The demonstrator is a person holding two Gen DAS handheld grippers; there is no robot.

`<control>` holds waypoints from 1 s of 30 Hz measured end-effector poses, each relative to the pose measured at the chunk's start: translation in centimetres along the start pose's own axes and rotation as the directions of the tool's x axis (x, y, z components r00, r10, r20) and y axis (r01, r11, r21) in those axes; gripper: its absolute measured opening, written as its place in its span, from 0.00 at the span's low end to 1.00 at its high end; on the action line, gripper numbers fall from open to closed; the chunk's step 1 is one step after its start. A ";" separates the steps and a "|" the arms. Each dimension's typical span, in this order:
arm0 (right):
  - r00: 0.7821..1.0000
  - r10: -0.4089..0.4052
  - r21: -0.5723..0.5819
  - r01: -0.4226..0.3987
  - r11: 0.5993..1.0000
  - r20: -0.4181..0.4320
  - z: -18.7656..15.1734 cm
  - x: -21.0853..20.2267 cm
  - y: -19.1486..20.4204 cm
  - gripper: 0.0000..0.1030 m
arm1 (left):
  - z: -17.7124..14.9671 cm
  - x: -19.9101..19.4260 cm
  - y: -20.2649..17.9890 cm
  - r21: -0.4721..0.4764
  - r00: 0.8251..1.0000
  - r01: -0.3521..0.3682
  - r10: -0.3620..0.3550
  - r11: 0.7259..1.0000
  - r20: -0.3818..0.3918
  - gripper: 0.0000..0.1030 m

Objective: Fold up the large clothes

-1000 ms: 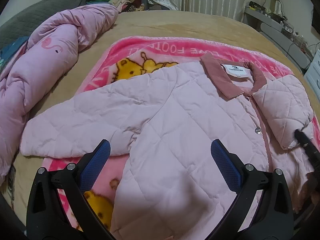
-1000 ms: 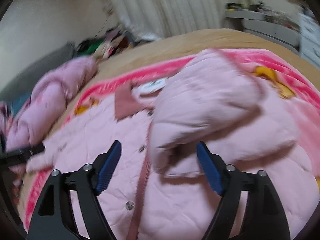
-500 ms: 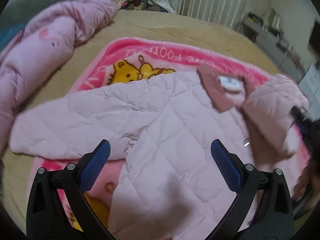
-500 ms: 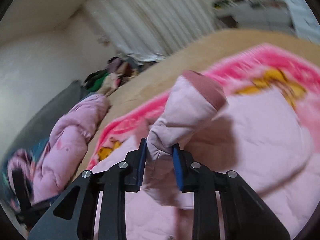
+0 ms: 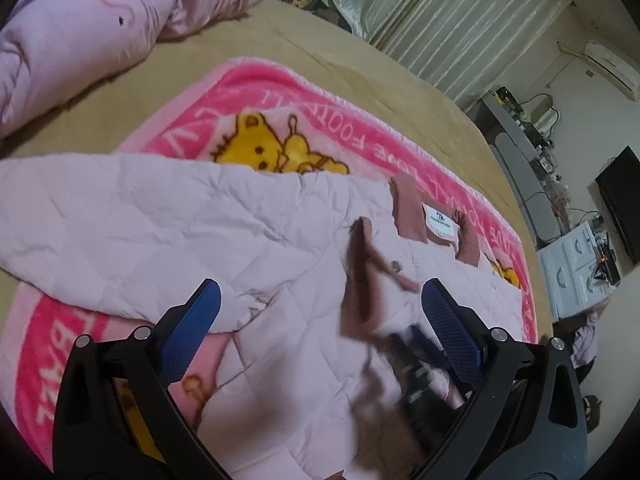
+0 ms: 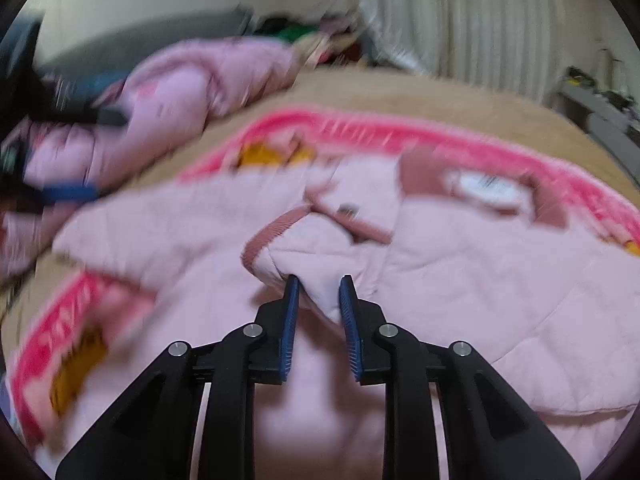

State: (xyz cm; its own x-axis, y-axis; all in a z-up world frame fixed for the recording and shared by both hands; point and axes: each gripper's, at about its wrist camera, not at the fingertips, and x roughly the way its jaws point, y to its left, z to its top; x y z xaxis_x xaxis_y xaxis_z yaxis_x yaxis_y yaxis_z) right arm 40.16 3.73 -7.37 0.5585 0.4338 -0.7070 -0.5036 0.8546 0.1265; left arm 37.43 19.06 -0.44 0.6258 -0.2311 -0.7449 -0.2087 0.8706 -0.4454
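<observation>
Quilted pale pink jacket (image 5: 256,236) is spread front-up on a bright pink cartoon-bear blanket (image 5: 304,120), which is laid over a tan bed (image 5: 360,64). A dusty-rose collar (image 5: 404,212) with a white label (image 5: 440,222) is seen at the jacket's far end, and one sleeve (image 5: 92,208) is stretched out flat to the left side of the left wrist view. In the right wrist view, the right tongs (image 6: 319,286) are pressed nearly together on a fold of the other sleeve, just behind its ribbed dusty-rose cuff (image 6: 272,236), and that sleeve is held across the jacket's chest near a metal snap button (image 6: 346,211). In the left wrist view, the left tongs (image 5: 320,306) are spread wide above the jacket's lower front, with nothing between the blue pads (image 5: 192,320). The right tongs (image 5: 416,356) and the cuff are seen there only as a dark blur. A rumpled pink duvet (image 5: 88,32) is heaped along the left edge of the bed, pale curtains (image 5: 440,8) are hung behind it, and a white drawer unit (image 5: 576,264) is placed beside the bed at the right.
</observation>
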 end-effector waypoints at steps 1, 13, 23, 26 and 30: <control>0.999 0.036 0.000 -0.036 0.999 0.004 -0.4 -0.7 0.0 0.49 | -0.2 0.5 -0.1 0.001 1.000 0.004 -0.003 1.000 -0.011 0.91; 0.975 -0.215 0.125 0.206 0.971 0.063 -5.1 -11.2 -9.8 0.73 | -1.8 8.9 -3.9 -0.015 0.978 0.173 -0.174 0.985 -0.119 0.71; 0.921 -0.386 0.291 0.383 0.876 -0.050 -7.8 -12.9 -19.6 0.64 | -3.1 9.2 -6.2 0.181 0.997 0.061 -0.052 0.982 -0.056 0.05; 0.904 -0.422 0.376 0.414 0.829 -0.065 -6.6 -12.4 -22.3 0.64 | -3.0 8.3 -7.7 0.296 0.999 -0.040 0.041 0.954 0.002 0.05; 0.919 -0.372 0.408 0.391 0.825 -0.127 -5.7 -9.8 -25.0 0.64 | -4.0 10.6 -6.4 0.318 0.989 -0.126 0.146 0.940 -0.038 0.05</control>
State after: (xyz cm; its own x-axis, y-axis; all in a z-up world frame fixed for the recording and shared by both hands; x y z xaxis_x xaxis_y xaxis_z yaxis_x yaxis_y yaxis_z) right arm 43.52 -23.48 -7.58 0.6172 0.0442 -0.7856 0.0720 0.9911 0.1123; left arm 42.42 9.33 -7.48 0.5595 -0.1179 -0.8204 -0.0361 0.9854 -0.1663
